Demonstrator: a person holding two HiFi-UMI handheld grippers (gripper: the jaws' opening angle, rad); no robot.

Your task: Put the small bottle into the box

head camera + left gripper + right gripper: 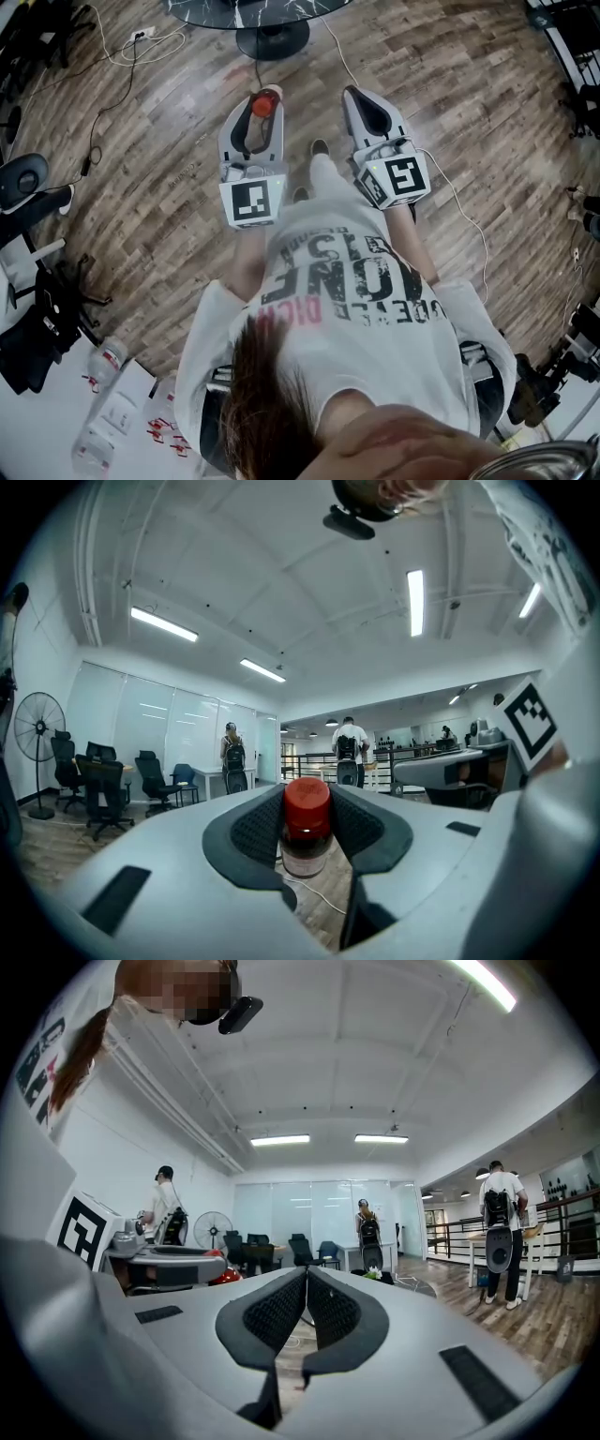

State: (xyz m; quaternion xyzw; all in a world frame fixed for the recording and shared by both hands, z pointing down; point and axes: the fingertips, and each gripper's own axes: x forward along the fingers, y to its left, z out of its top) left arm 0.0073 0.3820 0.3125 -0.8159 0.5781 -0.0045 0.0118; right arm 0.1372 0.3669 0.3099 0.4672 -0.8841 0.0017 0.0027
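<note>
A small dark bottle with a red cap stands upright between the pads of my left gripper, which is shut on it and points level. From the head view the red cap shows at the tip of the left gripper, above the wooden floor. My right gripper is held beside it, a little to the right. Its jaws are shut, pads touching, with nothing between them. No box shows in any view.
A black round table base stands ahead on the wooden floor, with cables trailing around it. A white table with clear bottles lies behind at lower left. Office chairs, a fan and standing people fill the room.
</note>
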